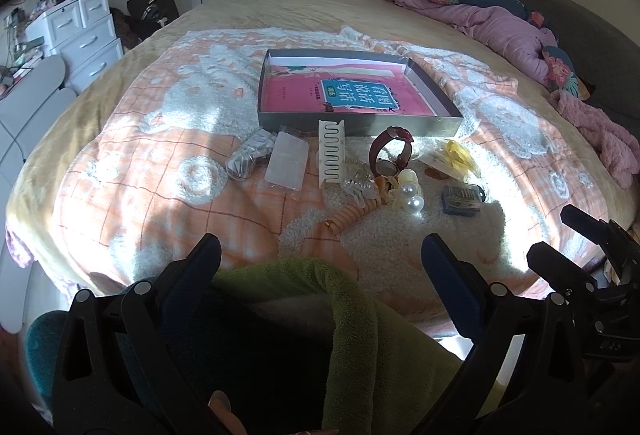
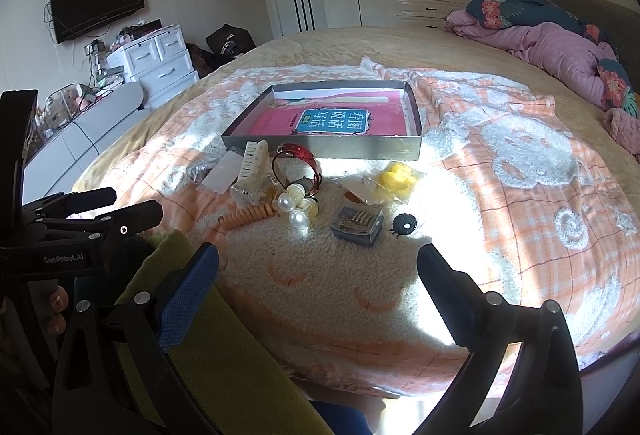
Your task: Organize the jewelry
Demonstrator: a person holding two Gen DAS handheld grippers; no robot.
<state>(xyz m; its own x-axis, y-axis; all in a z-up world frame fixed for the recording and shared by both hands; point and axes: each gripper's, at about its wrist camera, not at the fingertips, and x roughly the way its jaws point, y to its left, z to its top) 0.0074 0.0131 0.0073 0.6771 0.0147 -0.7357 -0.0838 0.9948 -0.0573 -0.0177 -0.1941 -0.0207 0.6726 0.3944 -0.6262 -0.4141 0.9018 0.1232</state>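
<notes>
On the bed [image 2: 520,219], near its front edge, the jewelry lies in a row before a shallow box [image 2: 320,149]: plastic bags [image 1: 286,159], a white comb [image 1: 331,151], a red watch [image 2: 298,167], pearl clips [image 2: 294,209], a yellow piece [image 2: 398,177] and a small case [image 2: 356,226]. The left hand-held gripper [image 1: 320,259] and right hand-held gripper [image 2: 318,267] are both spread wide, holding nothing.
</notes>
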